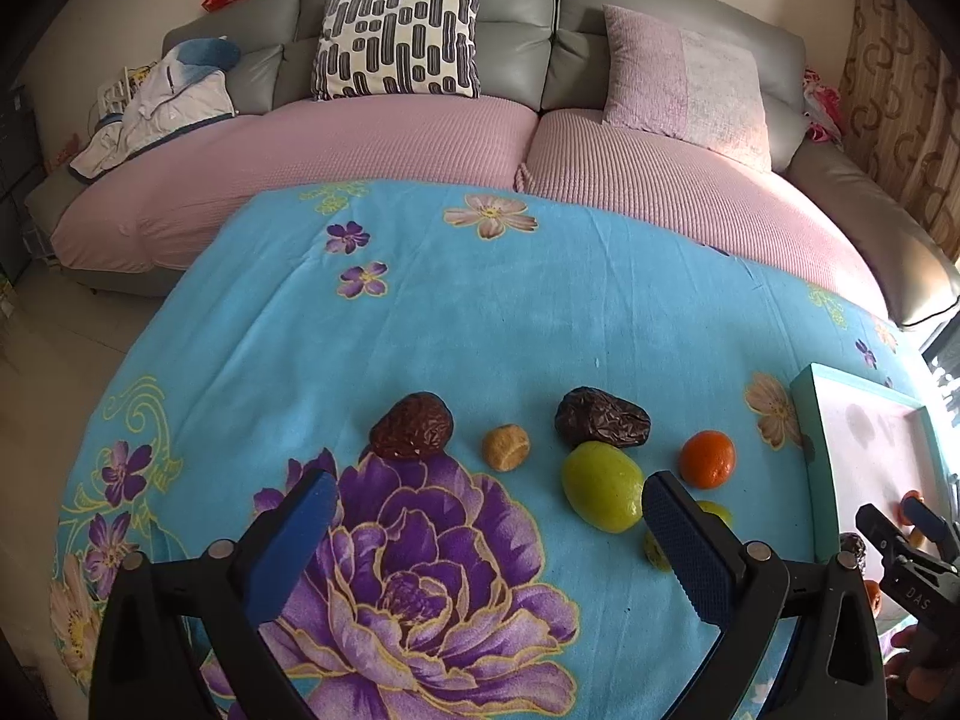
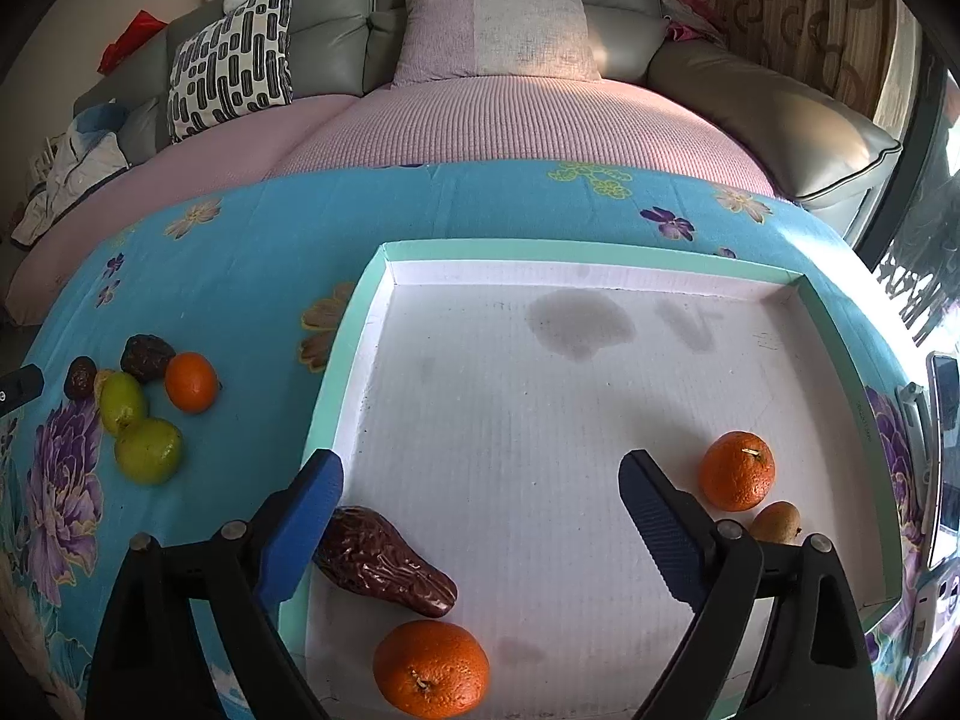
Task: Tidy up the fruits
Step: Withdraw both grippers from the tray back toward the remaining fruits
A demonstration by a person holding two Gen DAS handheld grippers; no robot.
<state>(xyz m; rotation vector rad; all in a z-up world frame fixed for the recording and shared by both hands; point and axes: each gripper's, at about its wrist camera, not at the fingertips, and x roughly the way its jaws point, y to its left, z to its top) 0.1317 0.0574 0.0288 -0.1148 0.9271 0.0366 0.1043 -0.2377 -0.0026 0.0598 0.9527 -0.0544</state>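
Note:
On the blue floral cloth lie two dark dates (image 1: 411, 426) (image 1: 602, 417), a small tan fruit (image 1: 506, 447), a green fruit (image 1: 602, 494) and a small orange (image 1: 707, 459). My left gripper (image 1: 487, 504) hovers open just before them, empty. A teal-rimmed white tray (image 2: 345, 384) holds two oranges (image 2: 431, 666) (image 2: 737, 470), a date (image 2: 384, 561) and a small brown fruit (image 2: 776, 522). Above the tray my right gripper (image 2: 480, 480) is open and empty. Left of the tray are two green fruits (image 2: 148, 450) and an orange (image 2: 191, 382).
A grey sofa (image 1: 516, 18) with pink covers, a patterned cushion (image 1: 399, 33) and a pink cushion (image 1: 684, 81) stands behind the table. Clothes (image 1: 156, 102) lie on its left end. A phone (image 2: 945, 456) rests at the tray's right.

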